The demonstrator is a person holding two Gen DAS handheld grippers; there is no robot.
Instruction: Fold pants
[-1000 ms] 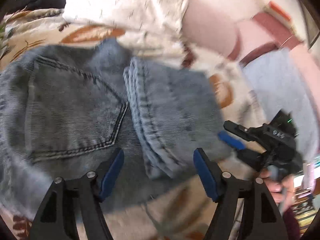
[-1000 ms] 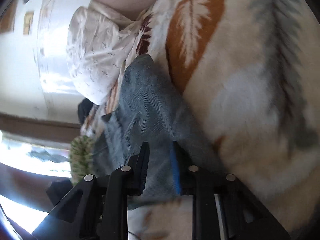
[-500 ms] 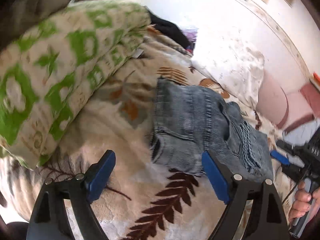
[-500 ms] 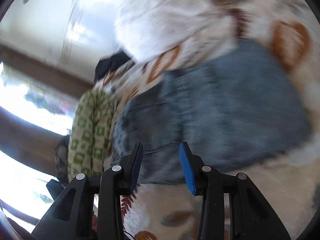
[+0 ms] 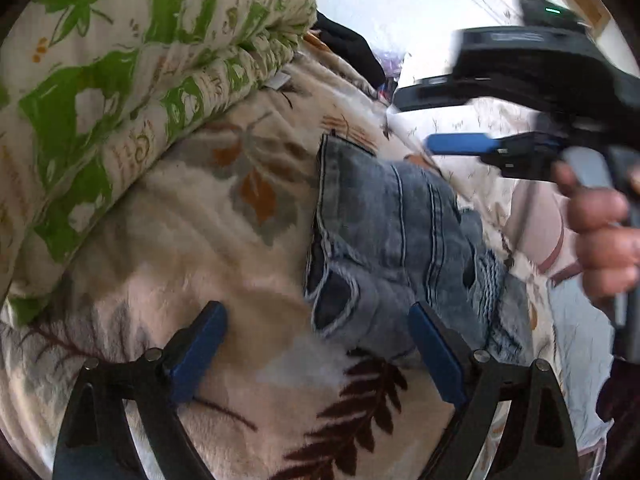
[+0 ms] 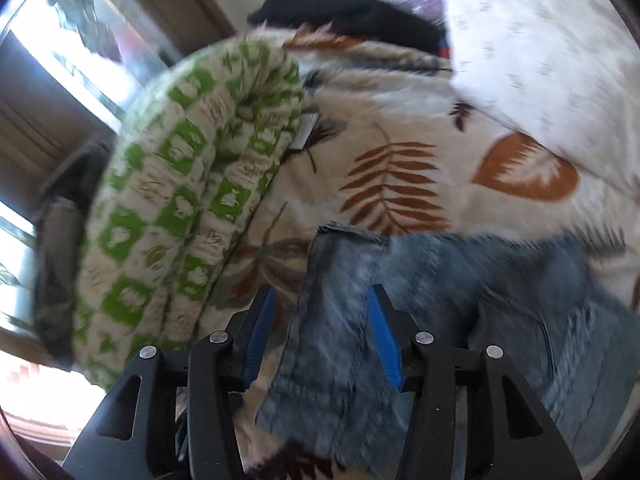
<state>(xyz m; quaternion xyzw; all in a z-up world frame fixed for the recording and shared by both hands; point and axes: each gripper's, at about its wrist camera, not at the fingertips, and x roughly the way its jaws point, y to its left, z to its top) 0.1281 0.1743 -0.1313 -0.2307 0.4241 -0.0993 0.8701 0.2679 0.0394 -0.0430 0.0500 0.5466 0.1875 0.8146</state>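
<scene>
from the left wrist we saw the jeans point(image 5: 404, 248) lying in a folded bundle on the blanket point(image 5: 224, 264), our left tongs point(image 5: 316, 356) wide and empty. from the right wrist, the right tongs point(image 6: 322, 336) hung partly open over the waistband, gripping nothing; folding looked nearly finished.

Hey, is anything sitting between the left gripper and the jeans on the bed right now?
Nothing visible. The open left gripper hovers just short of the folded jeans, with only bare leaf-print blanket between them. The green quilt lies off to the side.
</scene>
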